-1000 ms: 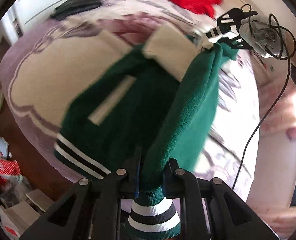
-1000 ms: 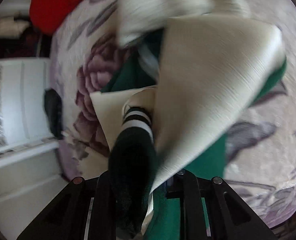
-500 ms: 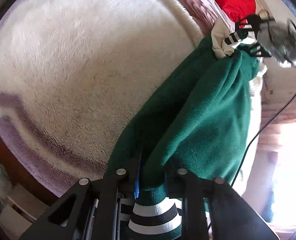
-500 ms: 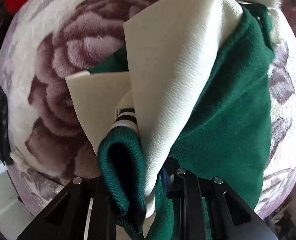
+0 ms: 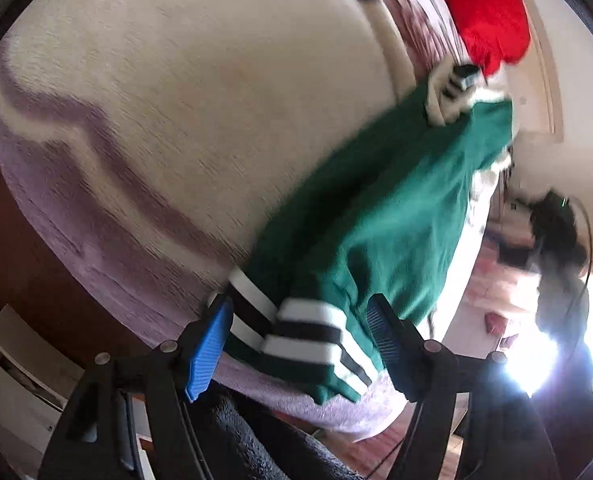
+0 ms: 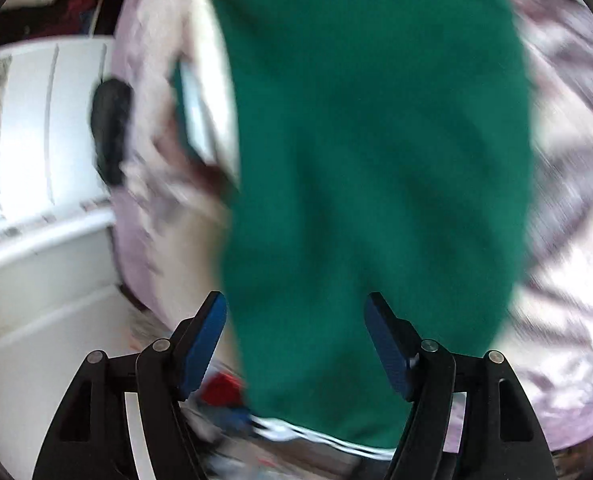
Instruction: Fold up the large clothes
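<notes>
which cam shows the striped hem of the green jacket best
The left wrist view: the striped hem lies between the open left gripper, its black and white bands distinct. The right wrist view shows only a blurred white sliver below the green jacket.

Readable text: none in either view
Green jacket point(image 5: 380, 224): stripes only, no lettering
Blanket point(image 5: 176, 92): floral pattern, no words
Both views: motion-blurred

Right tool point(image 6: 296, 336) spread wide before green jacket point(image 6: 376, 160).
</notes>
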`<state>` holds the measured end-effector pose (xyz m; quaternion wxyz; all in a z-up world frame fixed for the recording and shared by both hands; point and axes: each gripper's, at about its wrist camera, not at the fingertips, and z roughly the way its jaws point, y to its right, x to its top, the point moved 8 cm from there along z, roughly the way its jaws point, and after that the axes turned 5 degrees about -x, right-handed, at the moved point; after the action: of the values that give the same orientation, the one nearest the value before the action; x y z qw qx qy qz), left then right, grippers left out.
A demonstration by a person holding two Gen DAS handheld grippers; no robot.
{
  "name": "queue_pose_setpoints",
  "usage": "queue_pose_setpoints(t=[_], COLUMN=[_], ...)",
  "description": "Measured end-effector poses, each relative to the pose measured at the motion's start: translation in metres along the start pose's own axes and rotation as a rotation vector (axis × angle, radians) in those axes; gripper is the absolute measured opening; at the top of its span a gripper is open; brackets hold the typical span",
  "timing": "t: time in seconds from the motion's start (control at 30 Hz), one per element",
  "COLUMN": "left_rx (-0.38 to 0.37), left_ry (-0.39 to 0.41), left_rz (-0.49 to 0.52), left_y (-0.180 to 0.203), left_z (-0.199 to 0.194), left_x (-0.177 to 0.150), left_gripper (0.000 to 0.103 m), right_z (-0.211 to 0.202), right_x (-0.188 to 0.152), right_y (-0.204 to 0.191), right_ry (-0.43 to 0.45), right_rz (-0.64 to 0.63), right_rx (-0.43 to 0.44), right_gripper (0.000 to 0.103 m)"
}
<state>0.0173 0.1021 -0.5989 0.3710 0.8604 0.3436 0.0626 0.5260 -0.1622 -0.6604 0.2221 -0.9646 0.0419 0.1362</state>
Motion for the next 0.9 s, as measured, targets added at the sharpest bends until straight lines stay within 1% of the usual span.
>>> queue_pose_setpoints(t=[0.03,0.07,0.1,0.13,0.17,0.23,0.27,0.33,0.37,0.4,0.43,0.47,0.5,0.53,0.57,0.6,0.63,0.67,0.7,0.73,0.77,0.8,0.83,0.87,0.9], left_rx=[0.031,0.061,0.1,0.136,0.141,0.119,0.113,0.135,0.139,0.148,0.158,0.166,0.186,0.195,0.173,0.134,0.116,0.082,0.05,0.044,0.043,0.018,0.011,0.012,0.003], left_ry=[-0.001,0.004,0.027,0.051,0.056,0.103,0.111,0.13,0.135,0.14,0.147,0.148,0.139,0.128,0.118,0.105,0.1,0.093,0.091,0.103,0.12,0.14,0.167,0.178,0.17], left_rz=[0.021,0.037,0.063,0.08,0.071,0.026,0.02,0.035,0.044,0.048,0.054,0.064,0.074,0.068,0.057,0.034,0.017,0.006,0.01,0.019,0.034,0.054,0.067,0.077,0.095], left_y=[0.003,0.005,0.006,0.005,0.004,-0.001,-0.001,0.001,0.004,0.005,0.006,0.004,0.0,-0.01,-0.012,-0.013,-0.011,-0.005,0.003,0.008,0.011,0.015,0.016,0.016,0.018], left_z=[0.006,0.011,0.015,0.018,0.021,0.016,0.014,0.007,0.002,0.0,-0.004,-0.002,0.003,0.008,0.013,0.014,0.01,0.005,0.0,-0.008,-0.017,-0.024,-0.027,-0.026,-0.02], left_x=[-0.005,-0.006,-0.008,-0.009,-0.009,-0.007,-0.008,-0.008,-0.009,-0.009,-0.01,-0.01,-0.009,-0.009,-0.007,-0.005,-0.005,-0.003,-0.002,-0.001,0.001,0.004,0.011,0.017,0.025], left_gripper=[0.067,0.065,0.054,0.011,0.009,0.007,0.006,0.006,0.005,0.005,0.005,0.005,0.005,0.006,0.006,0.006,0.01,0.01,0.012,0.024,0.046,0.06,0.079,0.079,0.079], right_z=[0.008,0.021,0.035,0.053,0.07,0.102,0.113,0.137,0.143,0.147,0.146,0.142,0.138,0.137,0.139,0.141,0.142,0.14,0.136,0.131,0.124,0.114,0.112,0.11,0.11], right_x=[-0.023,-0.053,-0.08,-0.112,-0.139,-0.181,-0.194,-0.22,-0.227,-0.227,-0.231,-0.236,-0.242,-0.246,-0.25,-0.25,-0.25,-0.247,-0.246,-0.244,-0.239,-0.235,-0.233,-0.23,-0.227], right_y=[0.019,0.041,0.06,0.08,0.096,0.121,0.127,0.135,0.133,0.127,0.128,0.127,0.128,0.13,0.134,0.138,0.139,0.139,0.138,0.14,0.144,0.149,0.151,0.158,0.162], right_ry=[-0.021,-0.059,-0.099,-0.155,-0.199,-0.26,-0.277,-0.296,-0.285,-0.258,-0.232,-0.212,-0.206,-0.21,-0.22,-0.222,-0.221,-0.23,-0.237,-0.228,-0.203,-0.166,-0.156,-0.141,-0.131], right_rz=[0.003,0.021,0.048,0.081,0.113,0.173,0.191,0.225,0.233,0.228,0.214,0.211,0.221,0.22,0.213,0.202,0.191,0.169,0.139,0.116,0.098,0.084,0.08,0.077,0.076], right_rx=[-0.026,-0.038,-0.031,-0.013,0.007,0.032,0.06,0.126,0.171,0.186,0.163,0.157,0.165,0.156,0.137,0.131,0.138,0.158,0.171,0.178,0.177,0.199,0.212,0.223,0.23], right_gripper=[0.073,0.073,0.073,0.073,0.073,0.073,0.073,0.073,0.064,0.049,0.032,0.022,0.018,0.016,0.016,0.016,0.02,0.024,0.029,0.047,0.066,0.072,0.076,0.076,0.076])
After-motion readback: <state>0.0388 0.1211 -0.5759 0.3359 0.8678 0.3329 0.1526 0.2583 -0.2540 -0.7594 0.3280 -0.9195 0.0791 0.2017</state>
